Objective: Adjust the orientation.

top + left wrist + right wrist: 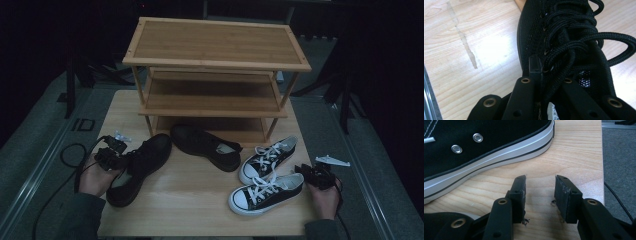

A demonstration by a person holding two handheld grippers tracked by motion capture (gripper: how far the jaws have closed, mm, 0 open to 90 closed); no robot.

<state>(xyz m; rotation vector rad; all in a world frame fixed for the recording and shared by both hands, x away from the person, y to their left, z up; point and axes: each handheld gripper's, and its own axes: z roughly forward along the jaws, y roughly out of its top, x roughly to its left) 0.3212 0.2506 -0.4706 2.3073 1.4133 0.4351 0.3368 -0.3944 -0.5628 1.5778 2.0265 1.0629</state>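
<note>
- Dark surroundings frame a pale wooden table (200,200) that carries a three-tier bamboo shoe rack (215,75) at its far side, with four shoes lying in front of it.
- At the near left lies the black mesh shoe (142,165), toe pointing toward the rack; the left hand-held gripper (114,156) is clamped on its upper edge beside the eyelets, as the left gripper view shows, with the knit wall of the shoe (534,37) pinched between the jaws.
- Its knit upper looks soft and likely folds under pressure, so I judge the collar or eyelet band, where the fabric is doubled, to be the firmer place to hold.
- The black laces (574,42) lie loose and looped; they could snag a jaw or a shelf edge.
- The shoe seems light, yet held at one side it will probably hang and swing toe-down.
- A second black shoe (207,146) rests just before the rack's lowest shelf.
- The right hand-held gripper (540,195) stands with jaws apart and nothing between them, just beside the heel of the nearer black-and-white sneaker (265,192); its rubber sole band (499,157) looks stiff and grippy.
</note>
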